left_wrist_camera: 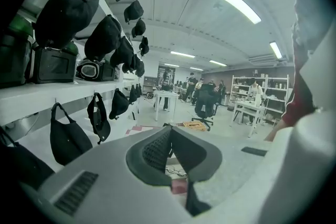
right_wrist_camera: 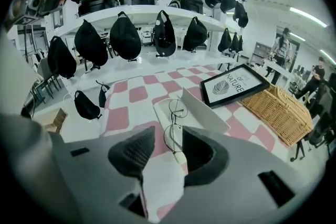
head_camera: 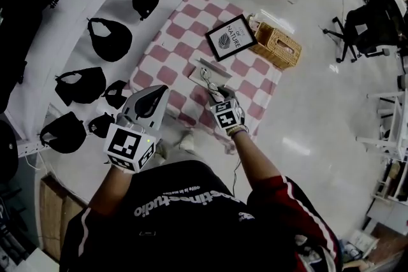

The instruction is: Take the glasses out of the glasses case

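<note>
A white glasses case (head_camera: 205,71) lies open on a pink-and-white checked cloth (head_camera: 172,48), its lid (right_wrist_camera: 205,110) tipped back. Thin wire glasses (right_wrist_camera: 176,122) rest in the case's tray (right_wrist_camera: 163,106). My right gripper (head_camera: 218,93) hangs over the near end of the case. It (right_wrist_camera: 168,134) is open, and the nearer lens shows between its jaw tips with neither pad pressing on it. My left gripper (head_camera: 153,99) is held out to the left of the case, over the cloth's near edge. It (left_wrist_camera: 170,131) looks shut, pad tips meeting, holding nothing.
A framed leaf print (head_camera: 231,37) and a wicker basket (head_camera: 278,44) sit on the far part of the cloth. Black caps and bags (head_camera: 108,38) line the white shelving to the left. An office chair (head_camera: 363,28) stands at the far right.
</note>
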Tool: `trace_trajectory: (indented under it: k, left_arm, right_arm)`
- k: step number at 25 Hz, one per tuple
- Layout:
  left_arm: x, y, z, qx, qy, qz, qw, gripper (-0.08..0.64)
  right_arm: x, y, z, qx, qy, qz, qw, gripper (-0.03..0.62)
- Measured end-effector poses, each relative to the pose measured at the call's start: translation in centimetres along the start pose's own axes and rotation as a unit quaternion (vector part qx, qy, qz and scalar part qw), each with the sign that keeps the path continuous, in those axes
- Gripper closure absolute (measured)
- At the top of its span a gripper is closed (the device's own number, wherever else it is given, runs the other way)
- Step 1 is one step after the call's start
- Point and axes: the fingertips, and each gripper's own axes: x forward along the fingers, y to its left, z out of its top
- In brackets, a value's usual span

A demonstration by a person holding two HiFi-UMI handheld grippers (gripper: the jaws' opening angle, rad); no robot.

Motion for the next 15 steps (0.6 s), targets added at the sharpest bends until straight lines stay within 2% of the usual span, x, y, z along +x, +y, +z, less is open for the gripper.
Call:
trace_trajectory:
  k: [15]
  left_arm:
    - [-0.8,1.4,-1.5,-0.015,0.020,0.038,0.9989,0.554]
  right_arm:
    - [3.7,-0.4,-1.9,-0.054,0.037,-0.003,0.998,0.410]
